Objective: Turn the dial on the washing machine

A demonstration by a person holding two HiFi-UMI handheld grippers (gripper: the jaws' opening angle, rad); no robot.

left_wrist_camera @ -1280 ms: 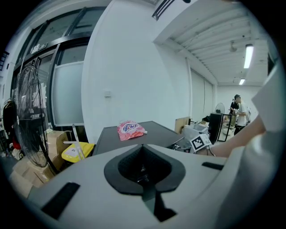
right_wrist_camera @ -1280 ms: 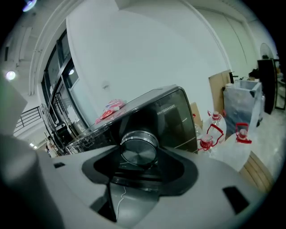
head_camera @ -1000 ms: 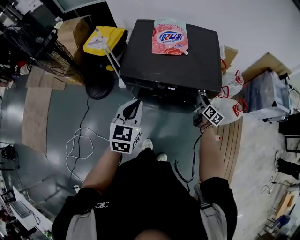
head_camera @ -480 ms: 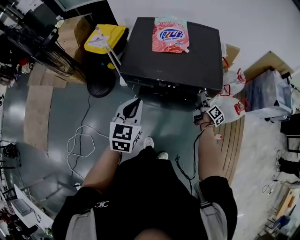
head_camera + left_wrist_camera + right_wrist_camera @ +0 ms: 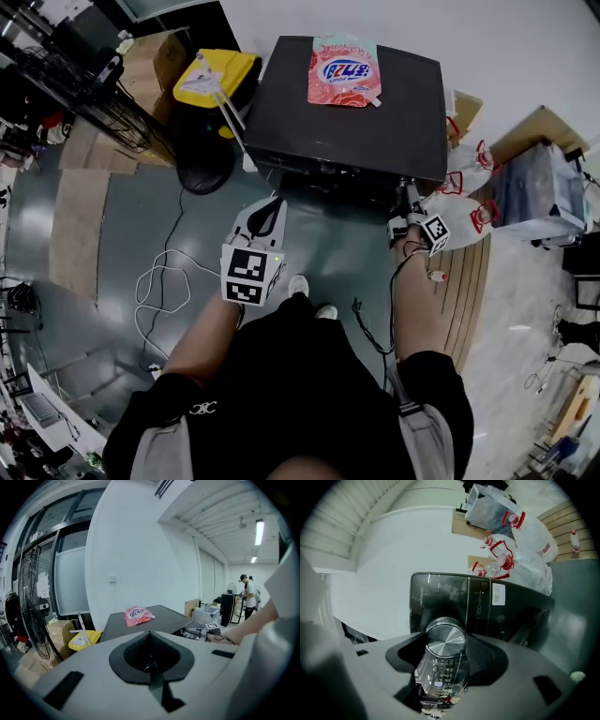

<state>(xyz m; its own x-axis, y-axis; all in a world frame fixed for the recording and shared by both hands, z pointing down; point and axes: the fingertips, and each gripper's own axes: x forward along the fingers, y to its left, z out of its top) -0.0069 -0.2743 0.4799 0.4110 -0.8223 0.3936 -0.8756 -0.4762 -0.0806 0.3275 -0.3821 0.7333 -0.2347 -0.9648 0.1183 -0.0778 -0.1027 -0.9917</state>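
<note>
at the front panel of the washing machine [image 5: 394, 122], the right gripper [image 5: 409, 206] has its jaws clamped on the silver dial [image 5: 446, 640], seemingly placed to twist it; the left gripper [image 5: 151, 663] hangs back, jaws together, empty.

Washing machine [image 5: 349, 117] straight ahead of me, pouch [image 5: 343, 70] lying on its top, toward the back. Fan [image 5: 112, 108] off to its left, bags [image 5: 466, 214] on the floor at its right. Right gripper [image 5: 410, 194] at the machine's front right corner, dial [image 5: 446, 638] between its jaws. Left gripper [image 5: 271, 203] before the front, apart from it.
</note>
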